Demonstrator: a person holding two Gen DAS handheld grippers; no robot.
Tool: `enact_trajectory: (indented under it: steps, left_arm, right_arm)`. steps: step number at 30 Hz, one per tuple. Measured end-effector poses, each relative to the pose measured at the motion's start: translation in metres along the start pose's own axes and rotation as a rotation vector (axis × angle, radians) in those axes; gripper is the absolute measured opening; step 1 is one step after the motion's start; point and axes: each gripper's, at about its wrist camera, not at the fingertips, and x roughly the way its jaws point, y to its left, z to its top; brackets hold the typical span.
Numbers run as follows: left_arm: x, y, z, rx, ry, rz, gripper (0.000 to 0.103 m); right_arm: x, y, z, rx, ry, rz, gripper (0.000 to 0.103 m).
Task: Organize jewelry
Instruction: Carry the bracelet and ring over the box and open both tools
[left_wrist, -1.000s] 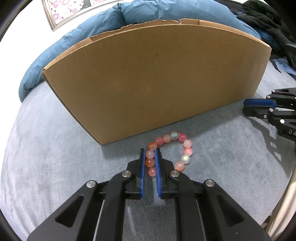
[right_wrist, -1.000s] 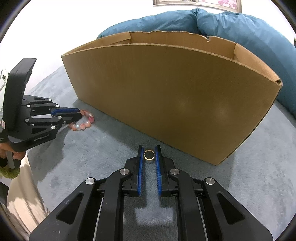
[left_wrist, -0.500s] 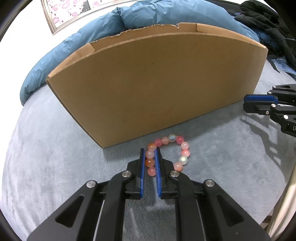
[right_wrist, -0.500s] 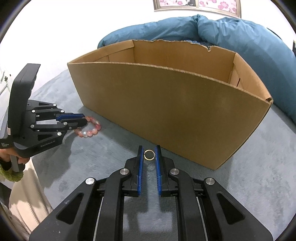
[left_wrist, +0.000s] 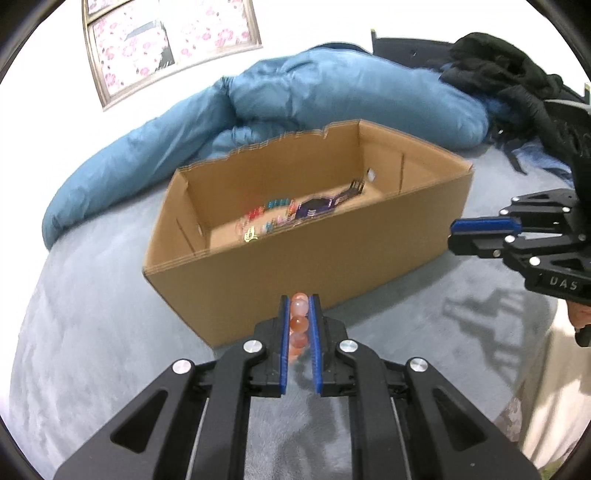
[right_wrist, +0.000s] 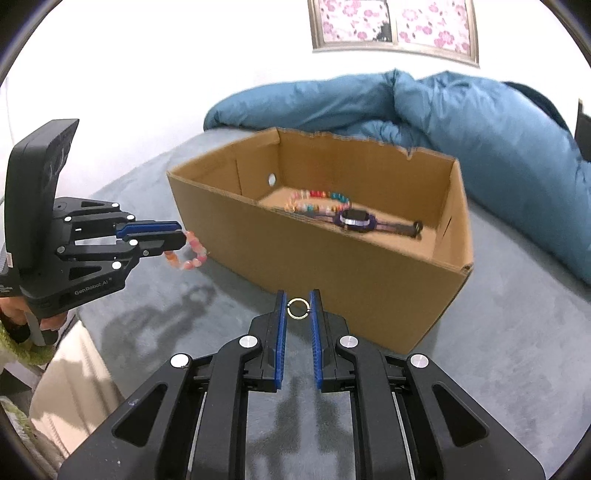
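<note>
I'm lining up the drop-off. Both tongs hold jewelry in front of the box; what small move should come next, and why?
Probably carry both forward over the near wall of the cardboard box. The left tongs grip the pink bead bracelet and the right tongs the small gold ring, both clear of the grey blanket but short of the opening, where a watch and a colourful bracelet lie.
</note>
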Motion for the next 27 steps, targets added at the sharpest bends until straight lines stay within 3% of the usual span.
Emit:
enact_trajectory:
  steps: [8,14,19,27]
  left_arm:
    - [-0.049,0.011,0.048,-0.045,-0.092,-0.116,0.009]
    - [-0.043,0.031,0.088,-0.064,-0.103,-0.147,0.009]
    - [0.008,0.045,0.107,-0.062,-0.004,-0.145,0.009]
    - [0.099,0.072,0.1,-0.102,0.19,-0.153,0.009]
  right_arm:
    - [-0.048,-0.003,0.042,-0.003,-0.111,0.062,0.01]
    - [-0.046,-0.01,0.079,-0.033,-0.139,0.068,0.01]
    - [-0.002,-0.022,0.096,-0.055,-0.022,0.055,0.01]
    - [0.072,-0.037,0.093,-0.074,0.228,0.024,0.01]
